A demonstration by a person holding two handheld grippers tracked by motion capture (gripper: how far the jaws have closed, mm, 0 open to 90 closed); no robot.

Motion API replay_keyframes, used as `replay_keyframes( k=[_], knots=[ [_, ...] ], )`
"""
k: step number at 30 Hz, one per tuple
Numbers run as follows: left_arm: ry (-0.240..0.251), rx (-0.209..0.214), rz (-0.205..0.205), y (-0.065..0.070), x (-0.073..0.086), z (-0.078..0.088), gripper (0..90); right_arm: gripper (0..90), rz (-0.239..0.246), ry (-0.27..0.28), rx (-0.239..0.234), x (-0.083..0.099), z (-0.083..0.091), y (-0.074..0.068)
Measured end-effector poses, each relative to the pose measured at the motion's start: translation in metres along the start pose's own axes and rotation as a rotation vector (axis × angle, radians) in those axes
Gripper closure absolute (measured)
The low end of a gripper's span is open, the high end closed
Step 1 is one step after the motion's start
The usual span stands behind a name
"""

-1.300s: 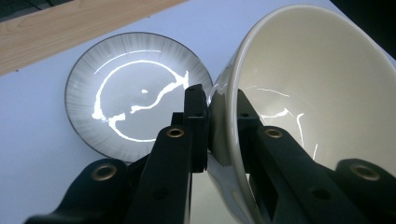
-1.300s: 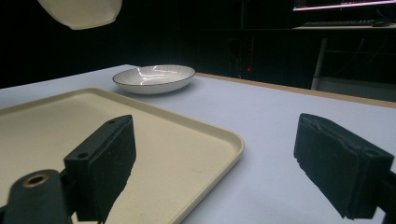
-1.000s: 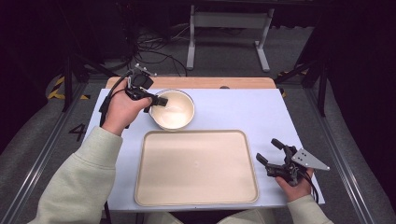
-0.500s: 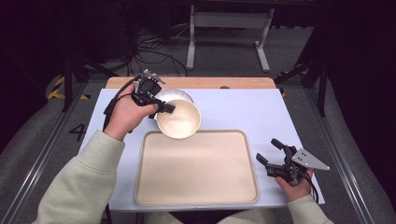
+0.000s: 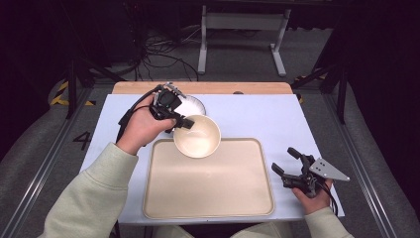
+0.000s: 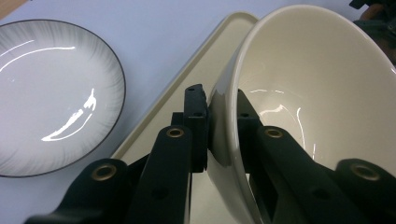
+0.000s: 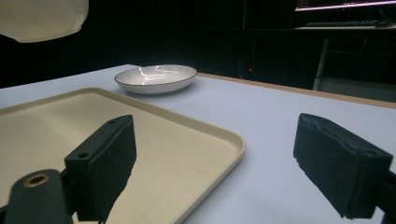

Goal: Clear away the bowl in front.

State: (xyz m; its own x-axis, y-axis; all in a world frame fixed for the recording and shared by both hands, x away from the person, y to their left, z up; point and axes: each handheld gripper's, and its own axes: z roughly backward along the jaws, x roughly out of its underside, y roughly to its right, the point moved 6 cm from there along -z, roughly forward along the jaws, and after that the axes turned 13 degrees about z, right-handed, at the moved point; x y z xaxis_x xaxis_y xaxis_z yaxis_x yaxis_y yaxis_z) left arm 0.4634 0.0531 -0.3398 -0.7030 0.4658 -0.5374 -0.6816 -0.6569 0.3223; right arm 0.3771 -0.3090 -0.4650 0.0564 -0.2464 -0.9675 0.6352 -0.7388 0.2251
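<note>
Left claw (image 5: pixel 184 122) at 10 o'clock of the tabletop (image 5: pixel 257 114), clamped on the near-left rim of a cream bowl (image 5: pixel 197 136); one jaw inside the wall, one outside. Bowl is lifted and tilted, above the tray's (image 5: pixel 208 181) 11 o'clock corner. White dark-rimmed plate (image 5: pixel 190 105) lies on the tabletop just behind the left hand (image 5: pixel 141 129), at 12 o'clock of the tray. Right claw (image 5: pixel 287 166) at 4 o'clock, just off the tray's right edge, jaws spread wide, gripping nothing.

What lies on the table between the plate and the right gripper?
The beige tray lies between the plate and the right gripper, with bare table beside it. The high view shows this.
</note>
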Motion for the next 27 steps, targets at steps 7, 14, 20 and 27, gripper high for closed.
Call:
replay_keyframes(
  k=[7, 14, 20, 27],
  knots=[
    [-0.028, 0.007, -0.021, 0.006, 0.003, -0.010, 81.8, 13.8, 0.000, 0.001, -0.001, 0.000, 0.000, 0.000],
    [-0.051, 0.013, -0.028, 0.009, 0.007, -0.022, 81.8, 13.9, -0.001, 0.001, -0.001, 0.000, 0.000, 0.000],
    [-0.076, 0.006, -0.046, 0.010, 0.011, -0.034, 81.8, 14.0, -0.002, 0.001, 0.000, 0.000, 0.000, 0.000],
    [-0.098, 0.009, -0.047, 0.011, 0.016, -0.047, 81.8, 14.2, -0.002, 0.001, -0.001, 0.000, 0.000, 0.000]
  ],
)
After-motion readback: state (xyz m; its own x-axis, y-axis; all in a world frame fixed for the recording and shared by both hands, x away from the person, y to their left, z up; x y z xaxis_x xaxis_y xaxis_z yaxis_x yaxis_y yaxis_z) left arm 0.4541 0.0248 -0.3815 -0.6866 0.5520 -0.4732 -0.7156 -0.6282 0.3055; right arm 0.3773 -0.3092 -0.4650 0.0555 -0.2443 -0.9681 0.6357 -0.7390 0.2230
